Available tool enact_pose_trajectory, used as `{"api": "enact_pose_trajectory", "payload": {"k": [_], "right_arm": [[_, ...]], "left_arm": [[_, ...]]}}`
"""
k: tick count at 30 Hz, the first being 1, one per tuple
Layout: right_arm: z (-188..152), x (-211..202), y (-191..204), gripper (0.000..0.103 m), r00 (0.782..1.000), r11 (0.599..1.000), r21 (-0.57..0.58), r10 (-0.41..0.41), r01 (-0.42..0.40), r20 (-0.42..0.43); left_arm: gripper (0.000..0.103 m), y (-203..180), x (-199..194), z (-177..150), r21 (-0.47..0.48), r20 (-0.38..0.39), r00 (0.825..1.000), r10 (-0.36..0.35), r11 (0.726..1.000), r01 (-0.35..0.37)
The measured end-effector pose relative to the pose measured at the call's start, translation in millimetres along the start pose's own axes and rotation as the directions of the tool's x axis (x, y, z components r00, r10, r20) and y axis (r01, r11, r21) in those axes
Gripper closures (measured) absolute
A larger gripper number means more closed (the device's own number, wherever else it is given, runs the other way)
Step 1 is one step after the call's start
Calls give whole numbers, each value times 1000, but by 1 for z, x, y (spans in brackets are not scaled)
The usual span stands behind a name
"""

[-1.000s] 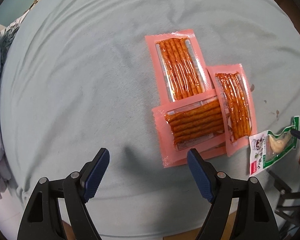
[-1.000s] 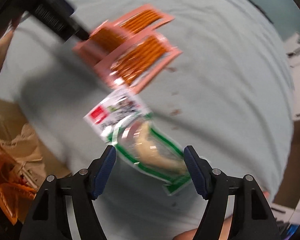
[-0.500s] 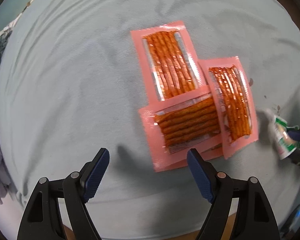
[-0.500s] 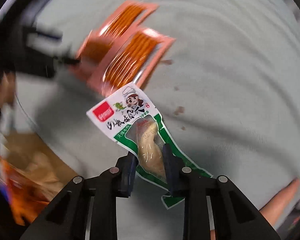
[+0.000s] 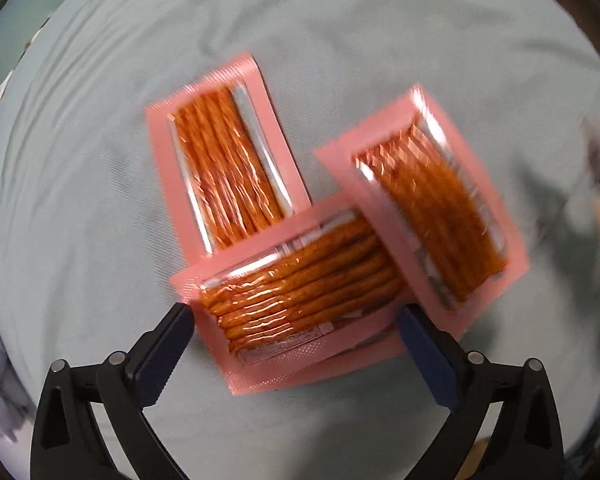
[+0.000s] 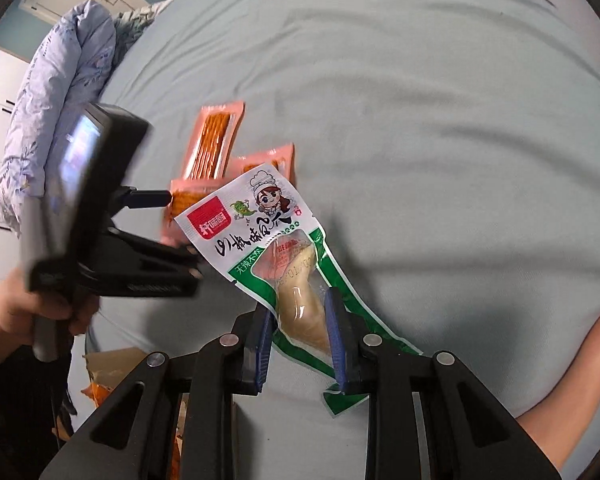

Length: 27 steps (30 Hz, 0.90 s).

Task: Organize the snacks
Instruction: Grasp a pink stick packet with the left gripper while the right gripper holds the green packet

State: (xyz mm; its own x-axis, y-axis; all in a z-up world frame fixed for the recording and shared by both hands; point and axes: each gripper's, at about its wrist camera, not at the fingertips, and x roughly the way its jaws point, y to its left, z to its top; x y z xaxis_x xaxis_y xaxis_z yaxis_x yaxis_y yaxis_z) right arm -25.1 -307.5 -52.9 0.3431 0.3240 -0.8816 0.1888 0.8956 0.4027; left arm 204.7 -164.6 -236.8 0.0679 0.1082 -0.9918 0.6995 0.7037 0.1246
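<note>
right gripper [image 6: 300, 320] | clamps green snack pouch [image 6: 276, 240] (lifted) | above grey sheet [image 6: 420, 120]

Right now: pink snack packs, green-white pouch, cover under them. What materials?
Pink snack packs: glossy plastic film, glare on clear windows.
Green-white pouch: printed plastic film with a clear window, smooth sheen, pinched between the right gripper fingers.
Cover: matte woven fabric, probably a sheet; soft wrinkles.
</note>
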Motion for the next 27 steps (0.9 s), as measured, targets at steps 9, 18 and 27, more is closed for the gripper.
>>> {"api": "enact_pose_trajectory", "payload": {"k": [9, 18, 27], "right_arm": [[-4, 5, -6, 80, 1000, 1000, 19, 20, -20, -3], [-2, 1, 0, 80, 1000, 1000, 3, 21, -21, 7], [-2, 2, 8, 80, 1000, 1000, -16, 20, -20, -5]], "left_arm": [[30, 12, -7, -17, 42, 13, 1000, -25, 999, 24], [100, 12, -25, -42, 81, 3, 998, -57, 995, 57], [102, 49, -56, -75, -5, 100, 991, -93, 996, 94]]}}
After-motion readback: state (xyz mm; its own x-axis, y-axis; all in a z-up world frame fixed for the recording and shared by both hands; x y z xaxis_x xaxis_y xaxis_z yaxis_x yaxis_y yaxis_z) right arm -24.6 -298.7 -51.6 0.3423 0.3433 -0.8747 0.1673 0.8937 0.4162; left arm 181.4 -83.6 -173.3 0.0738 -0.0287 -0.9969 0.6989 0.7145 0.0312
